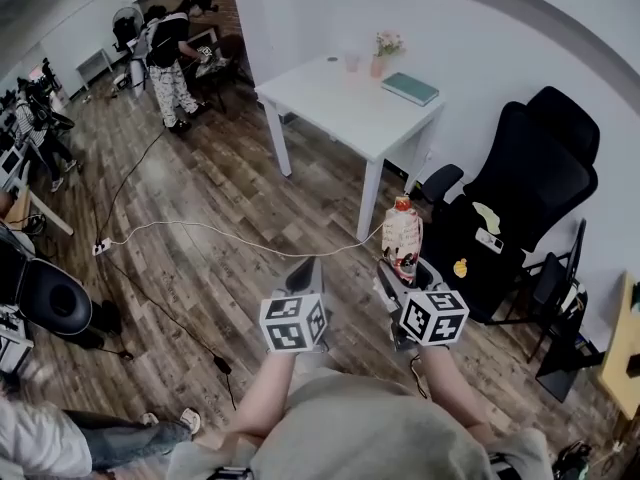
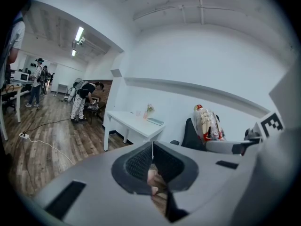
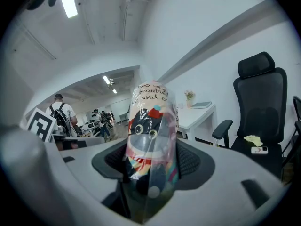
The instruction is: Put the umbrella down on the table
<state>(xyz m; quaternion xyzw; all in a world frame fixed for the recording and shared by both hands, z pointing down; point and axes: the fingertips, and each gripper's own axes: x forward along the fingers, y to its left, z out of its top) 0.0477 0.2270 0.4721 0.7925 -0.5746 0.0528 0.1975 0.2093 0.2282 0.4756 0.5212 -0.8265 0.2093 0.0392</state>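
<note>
The umbrella (image 1: 402, 233) is folded short, in a clear sleeve with a colourful cartoon print. It stands upright in my right gripper (image 1: 401, 268), which is shut on its lower part; in the right gripper view the umbrella (image 3: 150, 140) fills the gap between the jaws. My left gripper (image 1: 303, 270) hangs beside it to the left, shut with nothing in it, pads pressed together (image 2: 152, 158). The white table (image 1: 322, 101) stands well ahead, across the wooden floor. From the left gripper view the umbrella (image 2: 207, 123) shows at the right.
On the table lie a teal book (image 1: 410, 88), a small flower vase (image 1: 384, 53) and a cup (image 1: 352, 63). A black office chair (image 1: 525, 193) stands right of me. A white cable (image 1: 200, 230) crosses the floor. People work at the far left.
</note>
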